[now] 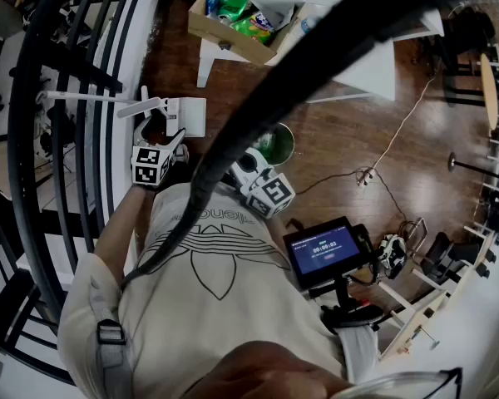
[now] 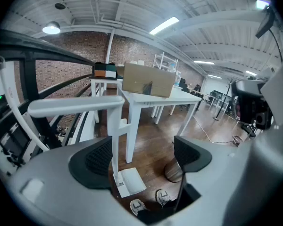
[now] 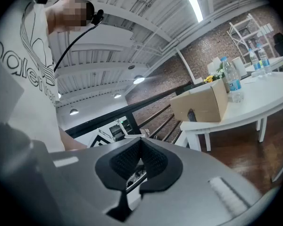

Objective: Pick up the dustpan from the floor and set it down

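White dustpan (image 2: 132, 181), brown wood floor (image 2: 153, 138), b/w square-patt. marker cube (image 1: 152, 166), tan cardbd box (image 2: 147, 80)

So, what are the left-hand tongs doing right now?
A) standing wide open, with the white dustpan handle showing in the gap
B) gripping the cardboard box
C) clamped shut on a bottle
A: the left tongs stand wide apart, and the upright dustpan handle shows in the gap between them.

Head view's pretty dim and vignetted – a fat out-of-focus cable (image 1: 316, 48) smears from 1 o'clock down to 8. Gripper views are brighter, lit by a ceiling strip light (image 2: 164, 25) near 12 – heavy fisheye bending at the edges.
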`<state>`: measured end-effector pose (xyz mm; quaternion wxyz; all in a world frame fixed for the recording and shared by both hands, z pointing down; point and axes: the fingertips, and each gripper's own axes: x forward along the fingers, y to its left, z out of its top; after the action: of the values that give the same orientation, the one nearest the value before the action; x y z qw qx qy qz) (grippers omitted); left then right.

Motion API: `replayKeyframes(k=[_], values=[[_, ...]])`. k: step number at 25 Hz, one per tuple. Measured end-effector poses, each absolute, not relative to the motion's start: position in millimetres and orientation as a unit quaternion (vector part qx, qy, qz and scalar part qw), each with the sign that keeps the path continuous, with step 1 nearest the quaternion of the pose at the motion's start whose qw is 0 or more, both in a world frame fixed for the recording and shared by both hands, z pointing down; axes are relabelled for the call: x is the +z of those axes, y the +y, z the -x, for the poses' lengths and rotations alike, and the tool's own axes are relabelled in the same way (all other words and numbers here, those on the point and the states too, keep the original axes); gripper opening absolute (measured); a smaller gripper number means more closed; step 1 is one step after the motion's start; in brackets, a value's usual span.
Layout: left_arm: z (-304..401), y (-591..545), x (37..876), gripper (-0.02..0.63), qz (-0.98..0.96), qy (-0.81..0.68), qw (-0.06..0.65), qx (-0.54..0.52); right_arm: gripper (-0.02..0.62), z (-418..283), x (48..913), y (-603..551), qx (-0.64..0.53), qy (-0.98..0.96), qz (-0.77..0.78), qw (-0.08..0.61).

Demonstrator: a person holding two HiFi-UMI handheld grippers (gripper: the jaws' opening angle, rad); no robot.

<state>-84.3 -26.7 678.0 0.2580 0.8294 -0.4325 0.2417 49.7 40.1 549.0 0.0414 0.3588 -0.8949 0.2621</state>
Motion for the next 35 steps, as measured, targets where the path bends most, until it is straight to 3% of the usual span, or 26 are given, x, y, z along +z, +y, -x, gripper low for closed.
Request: replayKeyframes(k=[12,13,14,15,20,35], values=[[95,-135,732,0.43,-0.845,-0.459,0.154,0.228,0.002,-43,601,53,0.332,-0.873,-0.352,0.067],[95,-137,726,0.373,-0.841,-0.463,0.147,0.237,0.003,-48,596,58,0.335,-0.869,-0.357,0.068],[95,-137,721,0.166,-0.836,-0.466,0.146,0.25,0.002,-53,590,62,0.338,-0.866,-0.362,0.069],[97,-136,716,0.069,-0.83,-0.467,0.154,0.262,0.002,-56,584,65,0.341,-0.863,-0.367,0.069],[93,-128,713,0.069,-0.823,-0.455,0.203,0.272,0.002,-59,584,65,0.333,-0.862,-0.378,0.055],[86,-92,571,0.067,-0.841,-0.461,0.166,0.23,0.002,-46,541,-4,0.215,-0.908,-0.359,-0.026]])
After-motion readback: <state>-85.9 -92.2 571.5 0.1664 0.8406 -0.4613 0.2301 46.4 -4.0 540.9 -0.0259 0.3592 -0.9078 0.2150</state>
